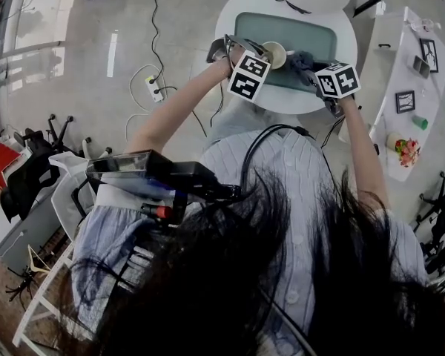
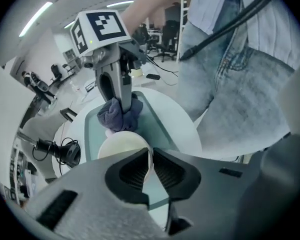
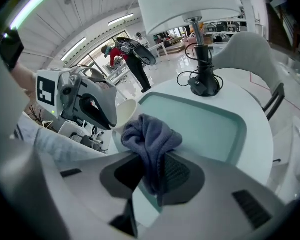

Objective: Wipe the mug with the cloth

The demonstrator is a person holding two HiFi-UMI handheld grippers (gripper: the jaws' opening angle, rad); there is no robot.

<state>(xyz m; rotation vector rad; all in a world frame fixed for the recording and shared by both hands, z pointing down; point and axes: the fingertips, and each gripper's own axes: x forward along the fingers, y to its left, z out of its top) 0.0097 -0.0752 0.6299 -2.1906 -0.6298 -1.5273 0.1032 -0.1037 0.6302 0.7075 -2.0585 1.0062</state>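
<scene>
A cream mug (image 1: 274, 54) is held above the green mat (image 1: 297, 32) on the round white table. My left gripper (image 2: 150, 170) is shut on the mug's rim (image 2: 124, 146). My right gripper (image 3: 152, 176) is shut on a grey-blue cloth (image 3: 150, 139), which bunches up just in front of its jaws. In the left gripper view the cloth (image 2: 121, 115) hangs right behind the mug, touching or nearly touching it. In the right gripper view the mug (image 3: 124, 115) sits to the left of the cloth, against my left gripper (image 3: 90, 101).
A lamp base with a coiled cable (image 3: 204, 84) stands at the far side of the round table (image 1: 245, 6). A white chair (image 3: 250, 54) is beyond it. A side table at the right carries small items (image 1: 408, 150). A power strip and cables (image 1: 154, 87) lie on the floor.
</scene>
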